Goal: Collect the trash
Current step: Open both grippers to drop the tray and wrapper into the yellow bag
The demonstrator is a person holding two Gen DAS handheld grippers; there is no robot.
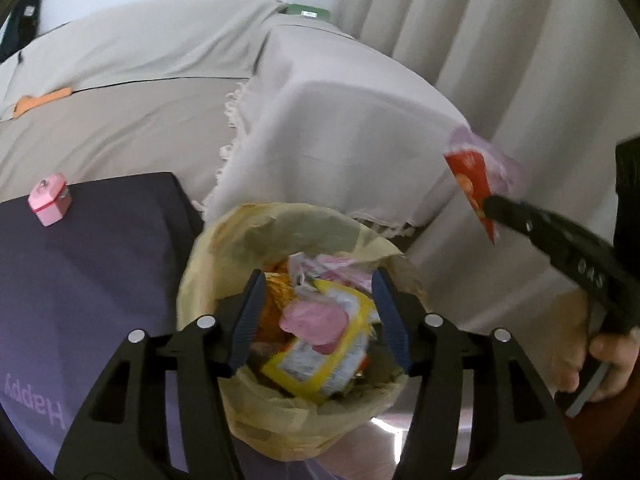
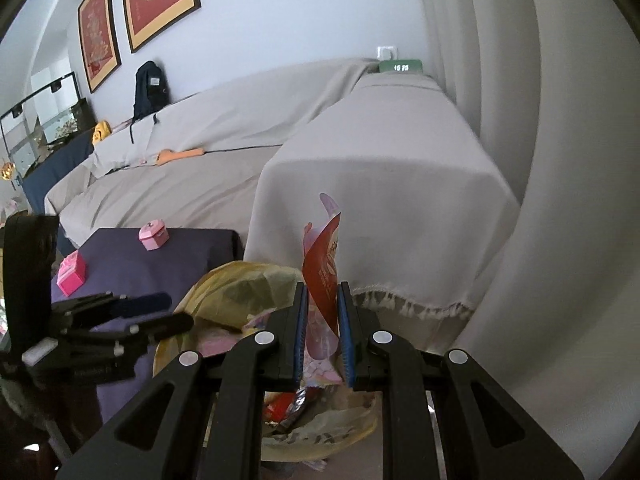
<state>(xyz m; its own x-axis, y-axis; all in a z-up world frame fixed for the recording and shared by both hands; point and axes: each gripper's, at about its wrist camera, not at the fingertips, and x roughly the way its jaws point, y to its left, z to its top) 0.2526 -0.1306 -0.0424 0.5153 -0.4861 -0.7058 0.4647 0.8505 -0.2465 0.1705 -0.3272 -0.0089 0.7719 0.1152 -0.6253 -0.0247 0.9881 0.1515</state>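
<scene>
Step in hand: dropping collected litter into the bin; by my reading, one load is just off the left side and the right side's load is next.
Bin: round waste bin lined with a yellowish translucent plastic bag point(image 1: 288, 400), already holding wrappers, among them a yellow-edged foil packet point(image 1: 320, 364) with a pink scrap on top.
Left gripper point(image 1: 320, 320): black frame, blue pads, poised right above the bin mouth; jaws about half apart, nothing pinched between them.
Right gripper point(image 2: 322, 316): jaws nearly closed, clamped on a red printed snack wrapper point(image 2: 322, 276) together with a pale pink film; in the left wrist view it sits at 3 o'clock from the bin, outside the rim.
Surroundings: purple cloth-covered table point(image 1: 100, 272) at 9 o'clock of the bin, a small pink box point(image 1: 50, 199) on it; sofa under a grey cover point(image 1: 340, 128) at 12 o'clock.
Next move calls for: carrying the right gripper over the bin opening, then parting its jaws so the wrapper falls inside; the left one should clear away first.
</scene>
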